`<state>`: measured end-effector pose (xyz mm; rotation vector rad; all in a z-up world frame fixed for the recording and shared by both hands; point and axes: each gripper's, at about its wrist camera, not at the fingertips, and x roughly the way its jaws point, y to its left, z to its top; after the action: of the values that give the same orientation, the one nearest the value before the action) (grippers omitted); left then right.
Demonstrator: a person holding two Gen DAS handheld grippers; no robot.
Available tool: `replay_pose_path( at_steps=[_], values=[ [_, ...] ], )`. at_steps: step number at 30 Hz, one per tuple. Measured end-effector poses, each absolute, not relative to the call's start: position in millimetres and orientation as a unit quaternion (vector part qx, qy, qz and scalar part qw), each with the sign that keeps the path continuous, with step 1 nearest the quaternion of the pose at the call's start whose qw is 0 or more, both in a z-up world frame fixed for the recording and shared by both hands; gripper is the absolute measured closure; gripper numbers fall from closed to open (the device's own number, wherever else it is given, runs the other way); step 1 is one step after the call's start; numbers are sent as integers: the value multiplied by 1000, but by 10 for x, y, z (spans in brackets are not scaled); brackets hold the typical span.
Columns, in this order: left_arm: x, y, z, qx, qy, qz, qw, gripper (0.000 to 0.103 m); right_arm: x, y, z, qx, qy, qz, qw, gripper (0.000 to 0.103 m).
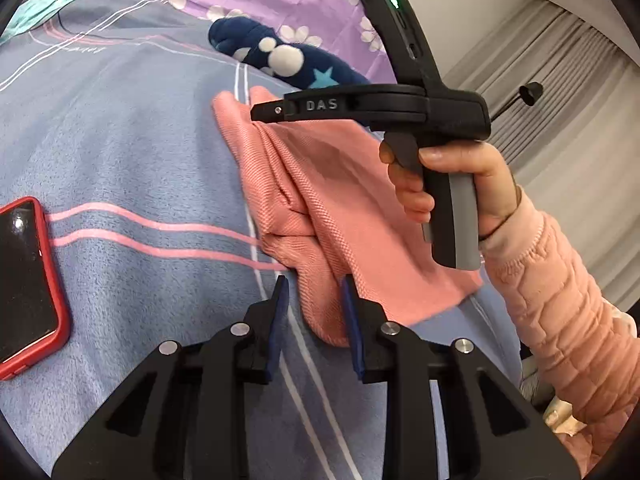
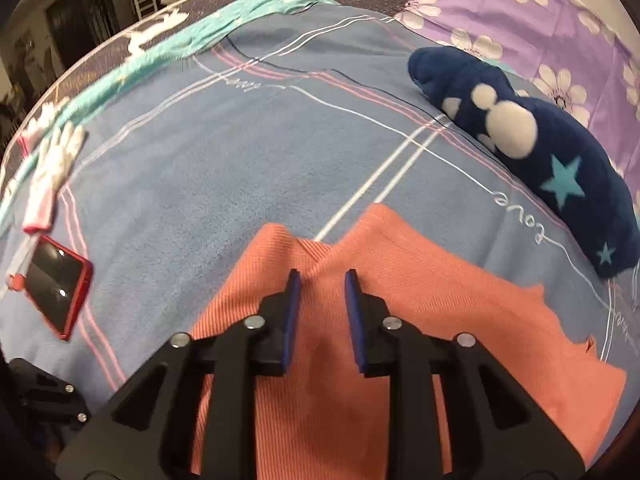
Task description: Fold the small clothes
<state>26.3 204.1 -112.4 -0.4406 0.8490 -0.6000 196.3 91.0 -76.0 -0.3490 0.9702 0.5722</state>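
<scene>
Now the pink garment (image 1: 352,216) lies on the blue bed cover (image 1: 132,152), its long axis running from near the left gripper (image 1: 314,290) up toward the navy plush (image 1: 280,56). Both the left gripper and the right gripper (image 2: 320,280) stand slightly parted, their pads gripping nothing; the right gripper hovers over the garment's notched end.

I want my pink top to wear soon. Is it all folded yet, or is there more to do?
Partly done. The pink top lies on the blue blanket with one side already folded over. In hand: nothing is gripped, since the left gripper and right gripper are both open around or above the cloth. Left to do: probably more folds, as it lies wide and rumpled. The navy fleece piece looks unfolded too.
</scene>
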Motion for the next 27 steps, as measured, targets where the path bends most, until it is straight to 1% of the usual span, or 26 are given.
replay_pose_path(
  at_steps=[1,2,4,5,8,9,10,11,12,13,14,15,18,22,23,24,25,26,27],
  values=[
    [230,2047,-1087,-207,393,-289,848,76,1965,886,-736,-159,458,270,832,72],
    [212,2036,-1052,-204,385,-294,851,76,1970,861,-715,-152,460,271,832,67],
    [173,1983,-980,-191,372,-305,856,72,1996,857,-680,-139,462,270,833,63],
    [179,1942,-970,-183,371,-305,858,68,2004,883,-665,-138,462,268,834,62],
    [177,1851,-958,-160,377,-306,860,68,2060,1006,-696,-135,469,259,834,53],
    [177,1835,-961,-158,379,-308,859,68,2081,1055,-737,-139,474,255,831,53],
    [200,1817,-970,-157,381,-309,857,68,2098,1118,-807,-148,481,251,827,54],
    [196,1815,-980,-160,384,-311,854,68,2099,1154,-846,-152,483,254,824,69],
    [178,1822,-984,-161,387,-312,853,70,2083,1201,-873,-161,474,256,827,76],
    [157,1827,-992,-160,388,-311,853,76,2062,1225,-867,-167,462,258,832,85],
    [147,1817,-1009,-156,393,-311,851,96,2055,1245,-861,-168,458,265,832,102],
    [139,1796,-1030,-148,401,-308,850,101,2059,1236,-843,-153,458,270,833,102],
    [78,1770,-1073,-123,417,-280,856,101,2043,1210,-815,-138,450,280,837,102],
    [66,1862,-1133,-139,433,-273,848,101,2054,1133,-828,-131,453,286,834,102],
    [67,1868,-1131,-139,433,-273,848,101,2041,1090,-787,-125,451,284,837,96],
    [59,1865,-1124,-135,432,-271,849,100,2006,1046,-737,-122,444,281,842,85],
    [46,1860,-1111,-131,431,-269,851,100,1923,992,-651,-125,430,282,849,77],
    [28,1864,-1100,-129,428,-270,853,100,1820,948,-569,-133,414,285,854,63],
    [47,1905,-1123,-132,426,-271,853,99,1627,888,-453,-156,390,295,858,60]
  ],
)
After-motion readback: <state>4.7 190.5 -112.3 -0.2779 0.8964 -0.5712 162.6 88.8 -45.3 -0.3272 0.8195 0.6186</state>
